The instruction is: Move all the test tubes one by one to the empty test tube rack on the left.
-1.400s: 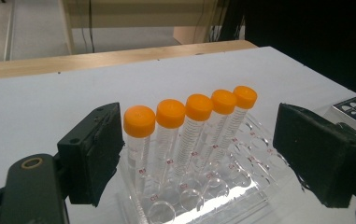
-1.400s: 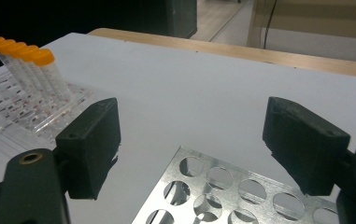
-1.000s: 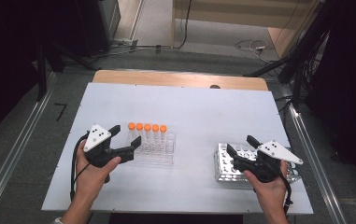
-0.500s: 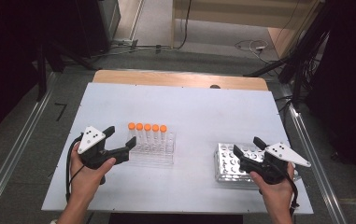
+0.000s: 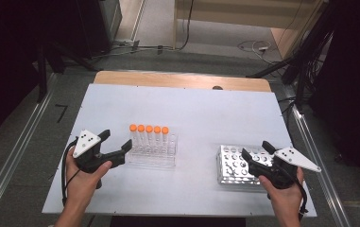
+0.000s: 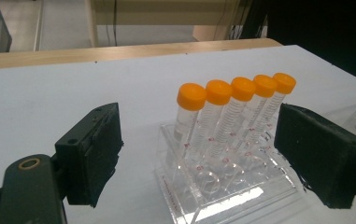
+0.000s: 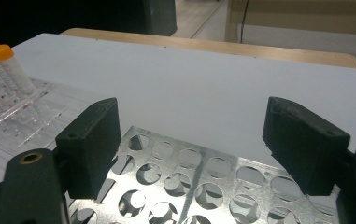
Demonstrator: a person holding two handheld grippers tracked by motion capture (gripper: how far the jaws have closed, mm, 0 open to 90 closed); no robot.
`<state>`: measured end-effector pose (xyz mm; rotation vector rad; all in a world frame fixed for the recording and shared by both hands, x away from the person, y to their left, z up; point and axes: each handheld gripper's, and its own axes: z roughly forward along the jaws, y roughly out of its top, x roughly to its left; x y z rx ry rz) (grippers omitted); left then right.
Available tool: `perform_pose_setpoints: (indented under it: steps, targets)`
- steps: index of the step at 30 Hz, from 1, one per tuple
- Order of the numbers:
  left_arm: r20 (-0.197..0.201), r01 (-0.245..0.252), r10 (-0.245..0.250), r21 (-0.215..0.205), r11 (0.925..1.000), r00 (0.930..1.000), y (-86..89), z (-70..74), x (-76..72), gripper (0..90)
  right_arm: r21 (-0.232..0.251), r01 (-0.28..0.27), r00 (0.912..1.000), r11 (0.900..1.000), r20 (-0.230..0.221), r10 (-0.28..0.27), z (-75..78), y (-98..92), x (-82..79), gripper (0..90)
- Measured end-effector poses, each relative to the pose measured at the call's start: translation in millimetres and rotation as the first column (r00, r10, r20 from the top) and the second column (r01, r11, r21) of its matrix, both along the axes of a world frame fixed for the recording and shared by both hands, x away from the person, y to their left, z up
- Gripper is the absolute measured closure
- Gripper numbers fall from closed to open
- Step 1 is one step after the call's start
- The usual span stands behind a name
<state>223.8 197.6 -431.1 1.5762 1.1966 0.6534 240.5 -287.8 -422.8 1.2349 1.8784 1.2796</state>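
Note:
A clear plastic rack (image 5: 152,156) holds a row of several orange-capped tubes (image 5: 149,128) left of the table's middle. My left gripper (image 5: 117,141) sits just left of it, open, its jaws pointing at the rack's end. In the left gripper view the rack (image 6: 222,191) and the tubes (image 6: 234,91) stand ahead of my left gripper (image 6: 203,154), nothing touching the pads. A perforated metal rack (image 5: 234,165) with bare holes lies at the right. My right gripper (image 5: 255,150) hovers open over its right part, and the holes (image 7: 199,186) show below my right gripper (image 7: 189,144).
The white table top (image 5: 192,109) has a wooden strip (image 5: 177,80) along its far edge, with a small dark spot (image 5: 217,87) there. Metal rails (image 5: 12,156) run along both sides. Dark equipment and cables stand on the floor beyond.
Both hands have drifted slightly outward and toward the near edge. The left jaws stand a little farther from the clear rack, the right jaws a little farther right over the metal rack.

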Motion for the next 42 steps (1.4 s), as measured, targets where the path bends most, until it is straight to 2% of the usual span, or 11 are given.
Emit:
perform_pose_setpoints:
  steps: [29,42]
  targets:
    - [-0.023,-0.077,0.077,0.030,0.9966,0.9967,25.3,-16.0,-10.3,16.2,-0.008,0.058,0.9982,0.998,-0.012,-0.058,-4.6,-28.9,-7.7,17.8]
    - [-0.045,-0.140,0.141,0.038,0.9895,0.9889,44.6,-26.2,-14.5,16.0,0.007,0.127,0.9919,0.992,-0.012,-0.127,-5.6,-54.8,-12.6,17.8]
